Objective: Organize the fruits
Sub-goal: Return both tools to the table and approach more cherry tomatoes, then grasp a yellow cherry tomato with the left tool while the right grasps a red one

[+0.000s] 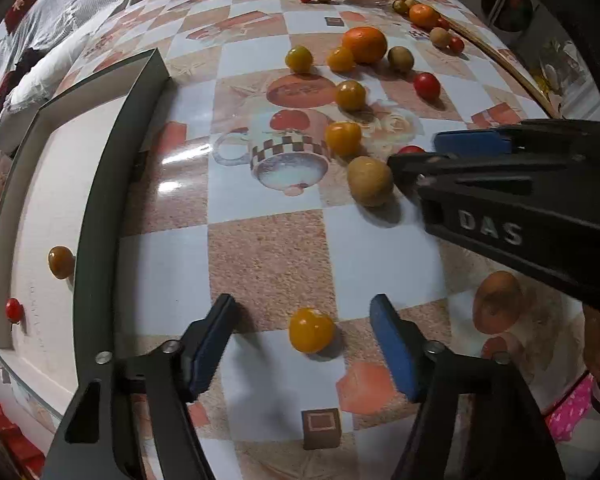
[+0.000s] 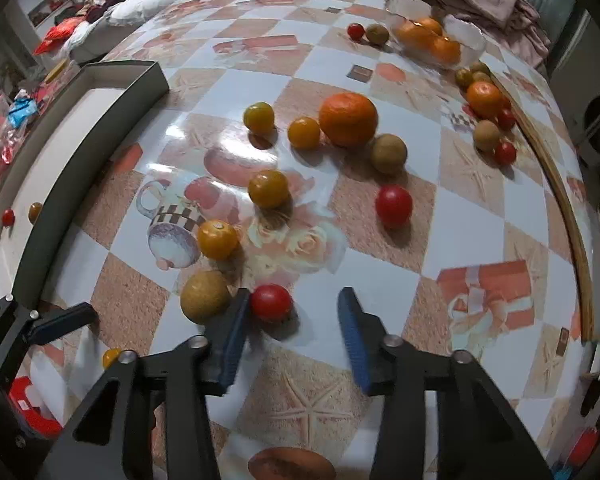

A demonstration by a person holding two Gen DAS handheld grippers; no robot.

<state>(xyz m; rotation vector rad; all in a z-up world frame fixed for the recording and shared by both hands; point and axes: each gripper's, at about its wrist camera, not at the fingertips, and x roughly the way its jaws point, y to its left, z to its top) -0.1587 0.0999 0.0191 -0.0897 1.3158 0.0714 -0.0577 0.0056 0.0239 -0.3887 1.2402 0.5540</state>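
- Sorting has barely begun, by my reading: the grey tray at far left holds only a small red tomato and a brownish-yellow tomato, both near its inner wall.
- Just right of the tray, the left gripper hangs with its fingers spread on either side of a yellow tomato — gaps show on both sides, so nothing is pinched yet.
- Further right, the right gripper has its fingers apart around a red tomato; the left pad touches or nearly touches it, while the right pad stands clear. A tan round fruit sits just outside that left finger.
- Most fruit is left to move: yellow tomatoes, a large orange, more tan fruits and red tomatoes scattered over the surface, with a cluster at the far right.
- A glass bowl of oranges stands at the back right.
- Open room lies between tray and fruit; the surface's wooden edge runs close behind the right-hand cluster — a roll-off risk, I judge.
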